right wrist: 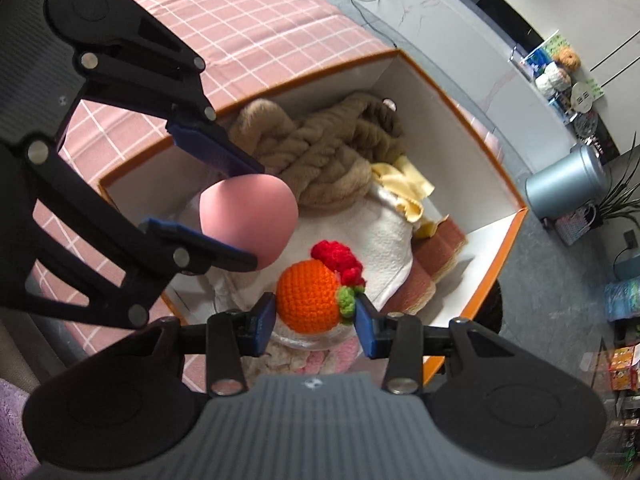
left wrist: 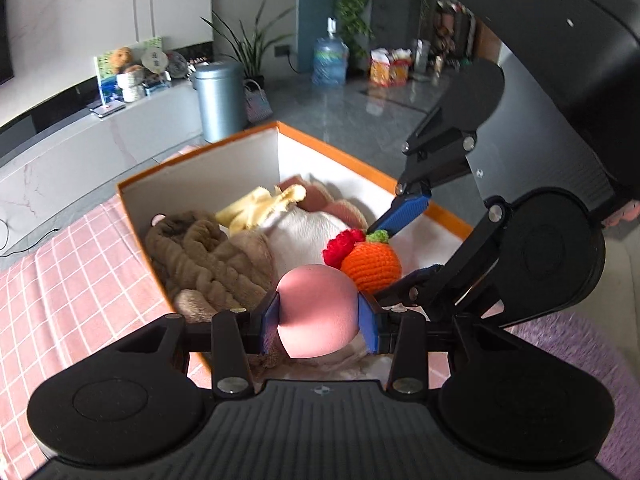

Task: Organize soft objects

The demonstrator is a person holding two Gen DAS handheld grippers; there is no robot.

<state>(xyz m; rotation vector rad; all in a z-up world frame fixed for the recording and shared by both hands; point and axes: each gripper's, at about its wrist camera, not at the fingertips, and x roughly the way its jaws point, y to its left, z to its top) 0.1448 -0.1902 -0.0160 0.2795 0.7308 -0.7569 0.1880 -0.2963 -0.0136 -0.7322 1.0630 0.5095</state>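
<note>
My left gripper (left wrist: pixel 318 318) is shut on a smooth pink sponge ball (left wrist: pixel 318 310), its blue pads pressed into both sides, above the near end of an orange-rimmed white box (left wrist: pixel 224 168). My right gripper (right wrist: pixel 316 322) is shut on an orange crocheted fruit (right wrist: pixel 308 296) with a green stem and red knit tuft, held over the same box (right wrist: pixel 452 112). Each gripper shows in the other's view: the right gripper (left wrist: pixel 394 246) beside the fruit (left wrist: pixel 372 266), the left gripper (right wrist: pixel 248 216) around the pink ball (right wrist: pixel 250 220). The box holds a brown plush scarf (left wrist: pixel 200 256), yellow cloth (left wrist: pixel 256 208) and white fabric (left wrist: pixel 304 228).
The box sits on a pink checked cloth (left wrist: pixel 72 256). A purple fluffy mat (left wrist: pixel 580 344) lies to the right. Beyond stand a grey metal bin (left wrist: pixel 220 100), a low white cabinet (left wrist: pixel 80 152) with toys, a water jug (left wrist: pixel 330 60) and plants.
</note>
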